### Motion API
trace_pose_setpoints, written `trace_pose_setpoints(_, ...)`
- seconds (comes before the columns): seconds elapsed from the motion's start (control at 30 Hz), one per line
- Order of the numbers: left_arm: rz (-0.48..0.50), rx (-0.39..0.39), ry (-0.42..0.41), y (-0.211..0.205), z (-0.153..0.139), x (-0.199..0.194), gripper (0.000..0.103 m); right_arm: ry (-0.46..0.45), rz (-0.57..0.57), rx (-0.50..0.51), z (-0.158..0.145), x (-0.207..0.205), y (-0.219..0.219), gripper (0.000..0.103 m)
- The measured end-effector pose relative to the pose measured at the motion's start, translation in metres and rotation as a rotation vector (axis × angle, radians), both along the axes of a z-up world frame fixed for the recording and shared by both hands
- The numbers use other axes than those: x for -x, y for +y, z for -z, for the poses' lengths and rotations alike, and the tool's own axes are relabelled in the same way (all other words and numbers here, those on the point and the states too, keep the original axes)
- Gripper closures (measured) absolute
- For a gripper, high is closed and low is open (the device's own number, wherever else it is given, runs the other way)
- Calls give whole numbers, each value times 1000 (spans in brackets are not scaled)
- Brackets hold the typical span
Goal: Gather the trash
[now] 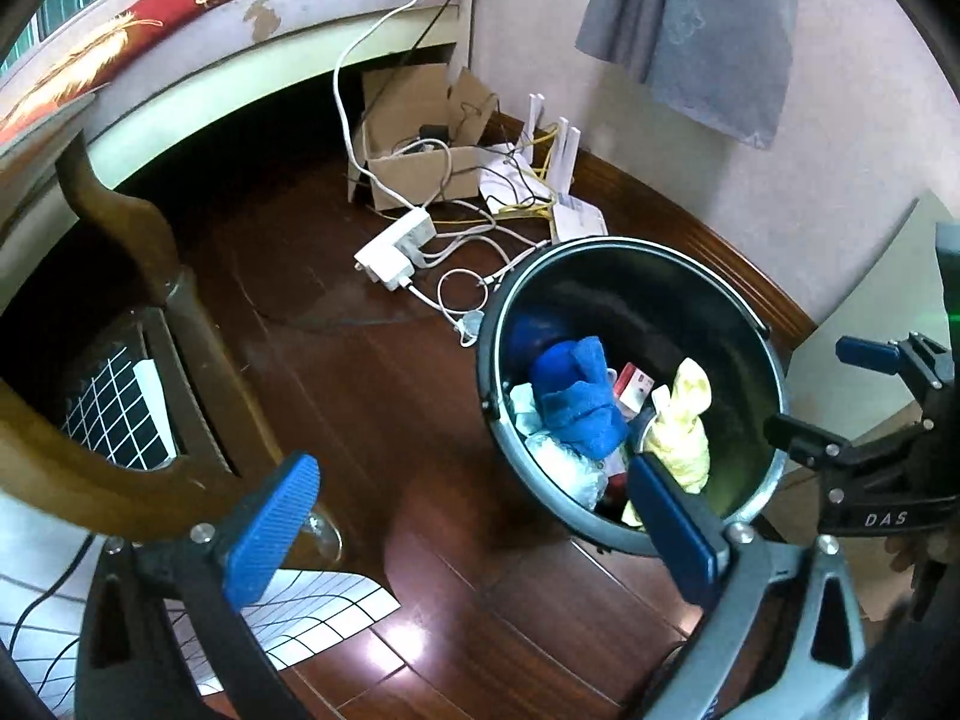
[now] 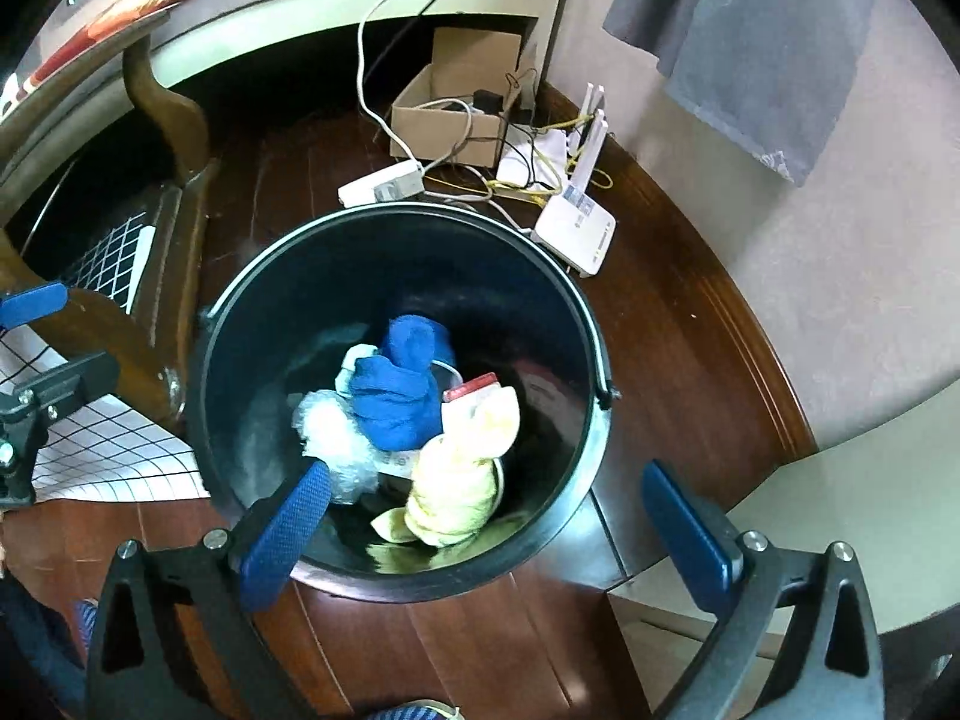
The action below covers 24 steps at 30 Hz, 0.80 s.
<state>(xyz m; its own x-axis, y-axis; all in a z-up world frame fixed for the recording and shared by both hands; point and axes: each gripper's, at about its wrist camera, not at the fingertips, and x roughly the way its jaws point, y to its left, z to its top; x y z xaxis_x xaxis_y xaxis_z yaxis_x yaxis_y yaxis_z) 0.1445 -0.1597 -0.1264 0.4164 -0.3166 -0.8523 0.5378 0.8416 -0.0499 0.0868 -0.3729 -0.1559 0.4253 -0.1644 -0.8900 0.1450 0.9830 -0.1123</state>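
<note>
Both my left hand-held gripper (image 1: 474, 525) and right hand-held gripper (image 2: 486, 531) stood wide and empty above the round black metal bin (image 2: 591, 420), whose rim I could knock, tipping it.

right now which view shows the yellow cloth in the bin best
The right wrist view: the yellow cloth lies nearly whole in the bin, seen from above. In the left wrist view the cloth is partly hidden behind the left tool's finger.

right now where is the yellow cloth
The yellow cloth lies inside the black bin, on the near side of the pile in the right wrist view, just right of the blue cloth.
</note>
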Motion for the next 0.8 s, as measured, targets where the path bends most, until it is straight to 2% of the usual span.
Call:
trace_pose_setpoints(0.2, -19, 14, -34, 13, -19, 8, 0, -39, -19, -3, -23, 6, 16, 0)
trace_pose_setpoints(0.4, -57, 44, -97, 33, -53, 26, 0, -116, -33, -22, -59, 21, 37, 0)
trace_pose_setpoints(0.6, -89, 53, -158, 60, -88, 49, 0, -145, -65, -23, -88, 38, 68, 0)
trace_pose_setpoints(0.8, -142, 38, -252, 96, -126, 79, 0, -225, -70, -7, -139, 68, 99, 0)
